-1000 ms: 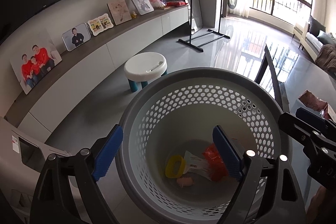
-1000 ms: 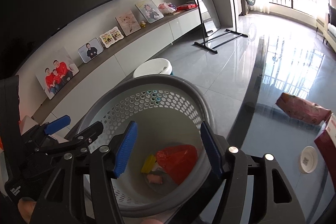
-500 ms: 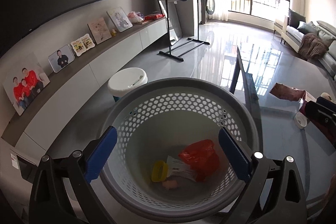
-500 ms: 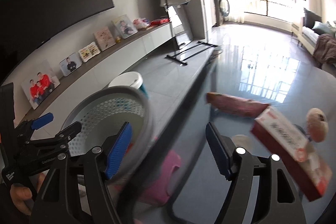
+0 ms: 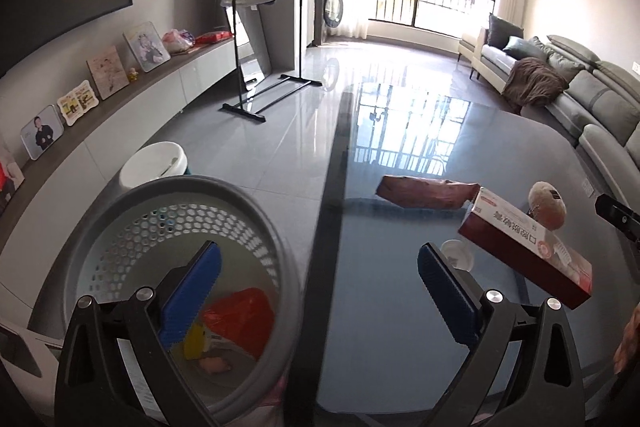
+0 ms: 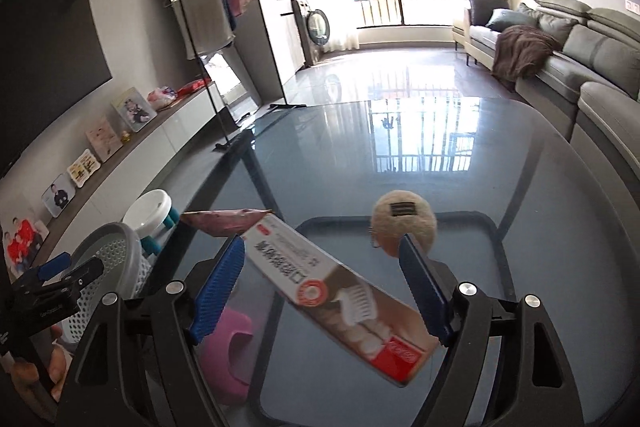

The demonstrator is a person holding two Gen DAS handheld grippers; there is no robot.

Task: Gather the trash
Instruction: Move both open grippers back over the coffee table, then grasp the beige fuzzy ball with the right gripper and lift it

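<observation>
Our basket (image 5: 256,203) already holds a red bag (image 5: 240,319) and scraps; a box (image 6: 332,291), pink packet (image 5: 424,191) and fuzzy ball (image 6: 402,223) remain on the glass table (image 6: 520,207). Our left gripper (image 5: 318,297) gapes empty; our right gripper (image 6: 320,291), opening, frames the box without touching.

Left claw (image 5: 318,301) wide, empty, straddling basket (image 5: 256,203) rim and glass table (image 5: 400,327); red box (image 5: 524,251) right.

Red-white toothpaste box (image 6: 332,295), pink wrapper (image 5: 424,191) flat on glass table (image 5: 400,327).
</observation>
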